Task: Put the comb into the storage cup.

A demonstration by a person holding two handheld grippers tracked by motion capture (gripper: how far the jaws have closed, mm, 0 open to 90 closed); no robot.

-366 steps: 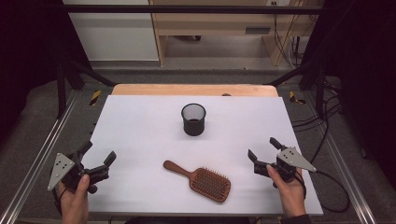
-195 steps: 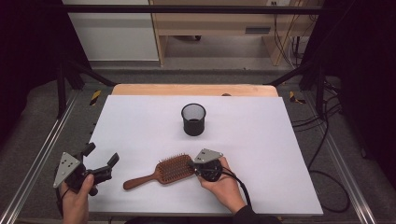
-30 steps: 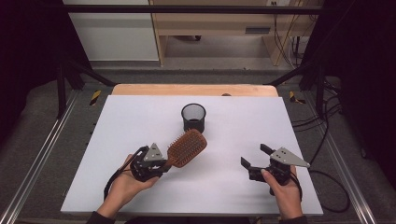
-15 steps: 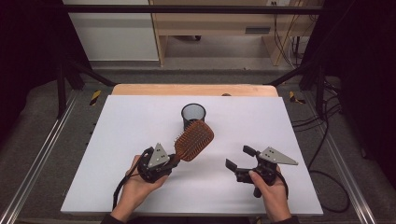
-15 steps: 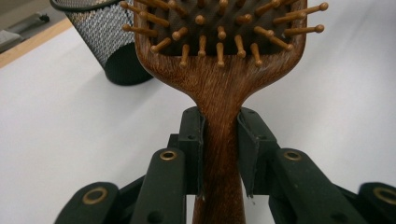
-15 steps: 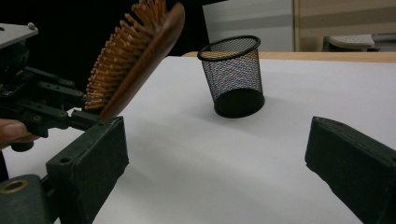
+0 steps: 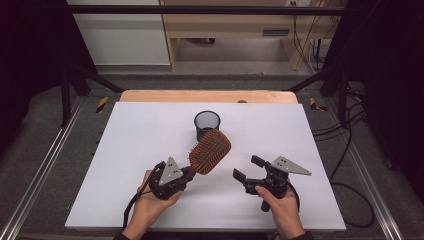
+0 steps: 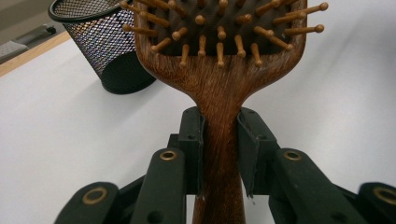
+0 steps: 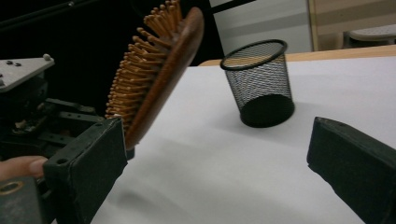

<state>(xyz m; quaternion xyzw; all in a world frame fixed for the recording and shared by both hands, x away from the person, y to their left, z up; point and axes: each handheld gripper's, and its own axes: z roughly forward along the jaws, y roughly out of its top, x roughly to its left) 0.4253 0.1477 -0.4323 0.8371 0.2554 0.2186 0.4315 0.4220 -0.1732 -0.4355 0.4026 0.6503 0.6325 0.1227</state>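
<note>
The left gripper (image 8: 219, 154) is pinching the narrow neck of the hairbrush (image 8: 219, 60), its two black jaws pressing flat on either side of the handle just below where the wood is flaring out into the head; holding it there is likely giving a firm hold on the slimmest, straightest part and leaving the wide head free. Seen from above, the left gripper (image 7: 186, 175) is carrying the hairbrush (image 7: 210, 151) clear of the table (image 7: 125, 165), with the head tilting up and away toward the cup (image 7: 207, 124), which is standing upright just beyond it, so the brush looks to be heading for that cup. The right gripper (image 7: 246, 169) is hovering nearby with its jaws spread and nothing between them, pointing toward the brush as if waiting to help steady it. The brush is made of dark, reddish-brown wood with a visible grain and a smooth finish, its paddle-shaped head carrying rows of pale wooden pins with rounded tips set in a dark cushion. The cup (image 9: 259, 84) is a round, black wire-mesh holder with a solid rim and base, tapering slightly downward. The table is covered in a plain, matte white sheet.
</note>
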